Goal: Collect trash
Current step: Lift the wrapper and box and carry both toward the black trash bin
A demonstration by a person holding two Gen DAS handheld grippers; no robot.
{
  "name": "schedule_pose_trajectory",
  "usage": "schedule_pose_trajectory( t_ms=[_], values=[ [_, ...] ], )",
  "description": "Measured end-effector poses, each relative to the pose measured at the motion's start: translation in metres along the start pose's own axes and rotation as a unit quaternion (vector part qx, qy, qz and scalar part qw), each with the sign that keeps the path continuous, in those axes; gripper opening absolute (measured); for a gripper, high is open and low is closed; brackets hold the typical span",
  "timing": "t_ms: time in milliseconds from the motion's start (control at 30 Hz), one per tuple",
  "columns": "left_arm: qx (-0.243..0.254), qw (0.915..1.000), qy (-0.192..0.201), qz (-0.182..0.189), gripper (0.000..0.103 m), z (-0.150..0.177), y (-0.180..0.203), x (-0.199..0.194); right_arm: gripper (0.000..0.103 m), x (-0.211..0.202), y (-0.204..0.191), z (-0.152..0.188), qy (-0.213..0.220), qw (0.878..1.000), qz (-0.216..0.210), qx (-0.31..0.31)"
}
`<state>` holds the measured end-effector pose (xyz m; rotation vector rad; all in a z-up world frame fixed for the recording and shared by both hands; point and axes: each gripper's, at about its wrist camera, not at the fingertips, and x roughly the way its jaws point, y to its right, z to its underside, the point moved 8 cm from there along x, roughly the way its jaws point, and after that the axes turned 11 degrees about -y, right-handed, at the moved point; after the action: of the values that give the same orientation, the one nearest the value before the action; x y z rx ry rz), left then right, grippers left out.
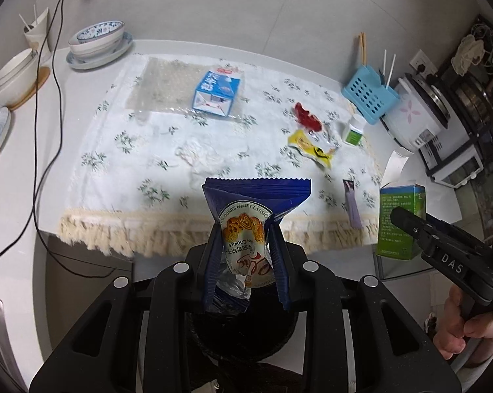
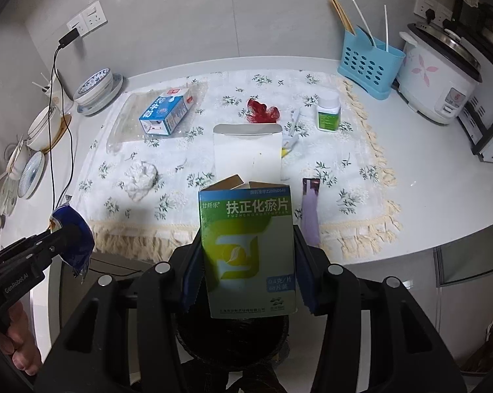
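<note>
My left gripper [image 1: 246,249] is shut on a blue cookie wrapper [image 1: 249,216], held off the table's front edge above a dark round bin [image 1: 240,337]. My right gripper [image 2: 248,258] is shut on a green and white medicine box [image 2: 248,249] with its top flap open, also in front of the table above the bin [image 2: 233,337]. On the floral cloth [image 2: 181,150] lie a blue milk carton [image 2: 164,114], a crumpled white tissue [image 2: 141,178], a red wrapper [image 2: 261,111], a yellow wrapper [image 1: 312,147] and a purple sachet [image 2: 310,209].
A small white and green pill bottle [image 2: 328,111], a blue utensil caddy [image 2: 369,65] and a rice cooker [image 2: 439,78] stand at the right. Bowls and plates [image 2: 96,90] and a black cable [image 2: 55,104] are at the left.
</note>
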<state>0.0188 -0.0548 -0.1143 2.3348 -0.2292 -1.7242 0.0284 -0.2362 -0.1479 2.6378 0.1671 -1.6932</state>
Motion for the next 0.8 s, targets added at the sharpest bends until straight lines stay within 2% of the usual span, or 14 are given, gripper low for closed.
schedule_pose_trajectory(
  t_ms=[267, 533, 633, 700, 800],
  values=[
    [0.007, 1.0000, -0.003, -0.006, 0.028, 0.037, 0.020, 0.009, 0.046, 0.005, 0.010, 0.037, -0.002, 1.000, -0.008, -0.008],
    [0.004, 0.9999, -0.007, -0.007, 0.028, 0.070, 0.029, 0.024, 0.046, 0.017, 0.022, 0.074, -0.021, 0.999, -0.022, -0.018],
    [0.004, 0.9999, -0.014, 0.000, 0.028, 0.082, 0.032, 0.032, 0.046, 0.021, 0.028, 0.086, -0.020, 0.999, -0.017, -0.022],
    [-0.001, 0.9998, -0.021, 0.007, 0.028, 0.090, 0.033, 0.038, 0.046, 0.022, 0.031, 0.092, -0.013, 0.999, -0.032, -0.021],
    [-0.001, 0.9998, -0.020, 0.002, 0.028, 0.099, 0.032, 0.046, 0.046, 0.027, 0.035, 0.100, -0.012, 0.999, -0.023, -0.032]
  ],
)
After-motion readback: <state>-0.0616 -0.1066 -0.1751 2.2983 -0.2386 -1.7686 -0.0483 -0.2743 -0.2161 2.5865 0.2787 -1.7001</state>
